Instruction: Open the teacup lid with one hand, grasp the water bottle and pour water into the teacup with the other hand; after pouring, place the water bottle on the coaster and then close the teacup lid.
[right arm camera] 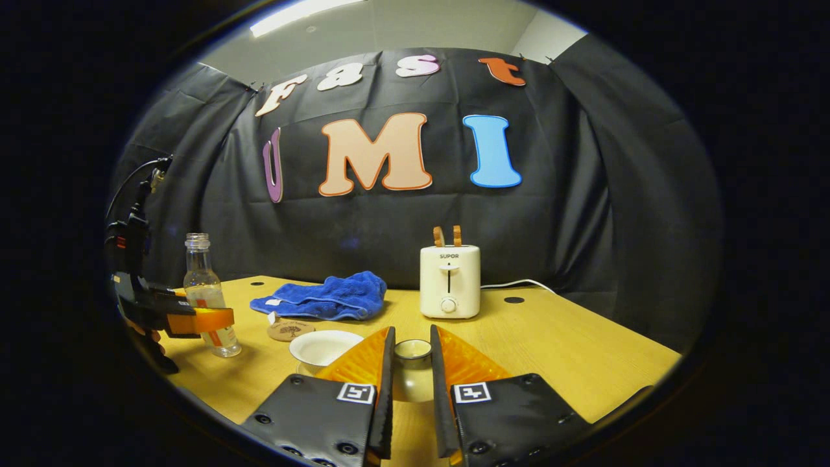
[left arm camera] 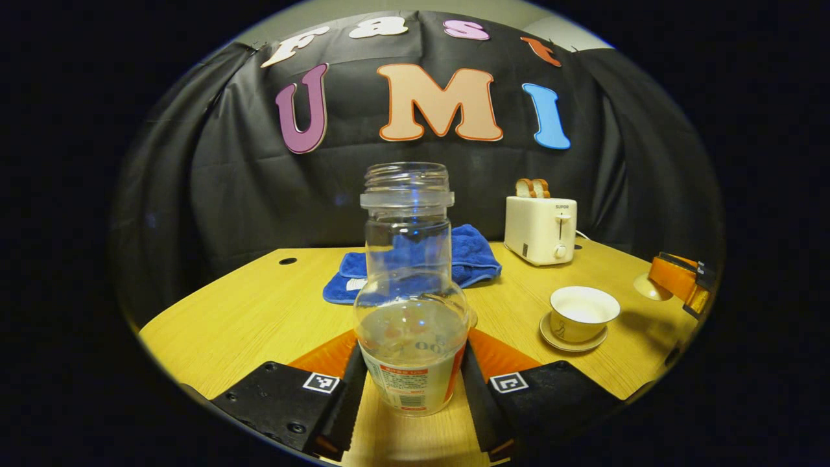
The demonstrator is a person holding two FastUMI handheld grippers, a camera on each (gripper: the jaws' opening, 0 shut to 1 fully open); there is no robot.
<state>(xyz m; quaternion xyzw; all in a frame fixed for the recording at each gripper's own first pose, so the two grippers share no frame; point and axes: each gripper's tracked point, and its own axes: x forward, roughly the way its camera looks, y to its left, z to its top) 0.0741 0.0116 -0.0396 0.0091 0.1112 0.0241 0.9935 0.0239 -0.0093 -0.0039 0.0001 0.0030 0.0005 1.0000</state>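
The clear, uncapped water bottle stands upright on the table with a little water in it. My left gripper is shut on its lower body, one finger on each side. The white teacup sits open on its saucer, to the right of the bottle. In the right gripper view my right gripper is shut on the teacup lid, held above the table just right of the teacup. The round brown coaster lies behind the cup, between it and the bottle.
A blue towel lies crumpled at the back of the wooden table. A white toaster with bread in it stands at the back right, its cord trailing off. The right gripper hovers at the table's right edge.
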